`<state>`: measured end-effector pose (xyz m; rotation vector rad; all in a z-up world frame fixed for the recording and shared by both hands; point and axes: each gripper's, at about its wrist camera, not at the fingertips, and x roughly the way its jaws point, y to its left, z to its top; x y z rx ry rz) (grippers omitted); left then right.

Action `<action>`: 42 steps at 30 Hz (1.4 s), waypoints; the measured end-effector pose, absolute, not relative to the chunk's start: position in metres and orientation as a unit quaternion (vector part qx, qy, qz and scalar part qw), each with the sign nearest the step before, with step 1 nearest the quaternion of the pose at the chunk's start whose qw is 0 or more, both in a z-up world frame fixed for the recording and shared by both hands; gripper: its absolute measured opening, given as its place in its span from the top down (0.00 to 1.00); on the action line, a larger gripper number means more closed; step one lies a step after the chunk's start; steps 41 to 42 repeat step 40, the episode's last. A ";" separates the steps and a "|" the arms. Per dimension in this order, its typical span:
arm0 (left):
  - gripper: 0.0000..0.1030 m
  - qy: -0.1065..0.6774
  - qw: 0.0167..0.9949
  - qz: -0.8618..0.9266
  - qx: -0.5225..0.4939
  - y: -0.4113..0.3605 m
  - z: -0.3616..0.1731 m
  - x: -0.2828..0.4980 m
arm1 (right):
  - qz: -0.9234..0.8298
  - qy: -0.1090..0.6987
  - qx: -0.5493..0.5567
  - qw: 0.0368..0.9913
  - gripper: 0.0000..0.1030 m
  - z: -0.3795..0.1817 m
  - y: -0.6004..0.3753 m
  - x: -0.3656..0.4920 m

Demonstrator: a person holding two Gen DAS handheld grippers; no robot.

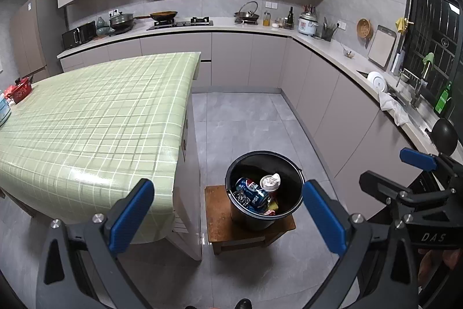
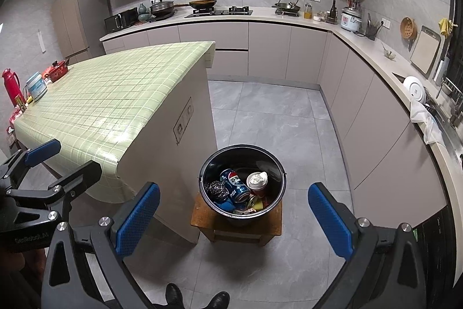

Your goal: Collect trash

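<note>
A green-checked table stands beside a wooden stool carrying the black bucket, which holds a blue can and paper cup. The left gripper and right gripper gape wide, empty.

We could not make out what lay under the blue can and paper cup in the black bucket; the scraps there were too small to name. The bucket hid most of the wooden stool. The red flask perhaps stood on the table, its base hidden. The frame cut off the shoes.
</note>
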<state>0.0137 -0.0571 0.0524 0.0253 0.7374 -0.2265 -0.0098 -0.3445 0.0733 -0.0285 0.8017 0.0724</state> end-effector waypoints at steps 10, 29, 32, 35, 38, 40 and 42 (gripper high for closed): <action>0.00 0.361 0.927 -0.107 0.010 -0.058 0.052 0.014 | 0.036 0.389 -0.016 0.920 0.00 0.074 -0.344 -0.011; 0.00 0.355 0.929 -0.102 0.010 -0.060 0.050 0.012 | 0.032 0.388 -0.022 0.921 0.00 0.075 -0.343 -0.013; 0.00 0.352 0.931 -0.101 0.011 -0.061 0.050 0.012 | 0.032 0.389 -0.024 0.920 0.00 0.075 -0.343 -0.013; 0.00 0.350 0.930 -0.110 0.010 -0.061 0.050 0.011 | 0.031 0.391 -0.025 0.920 0.00 0.074 -0.343 -0.012; 0.00 0.350 0.930 -0.109 0.013 -0.062 0.049 0.011 | 0.031 0.392 -0.025 0.919 0.00 0.074 -0.344 -0.011; 0.00 0.352 0.929 -0.108 0.016 -0.063 0.048 0.011 | 0.030 0.393 -0.025 0.919 0.00 0.073 -0.345 -0.011; 0.00 0.352 0.929 -0.108 0.016 -0.063 0.048 0.011 | 0.030 0.393 -0.025 0.919 0.00 0.073 -0.345 -0.011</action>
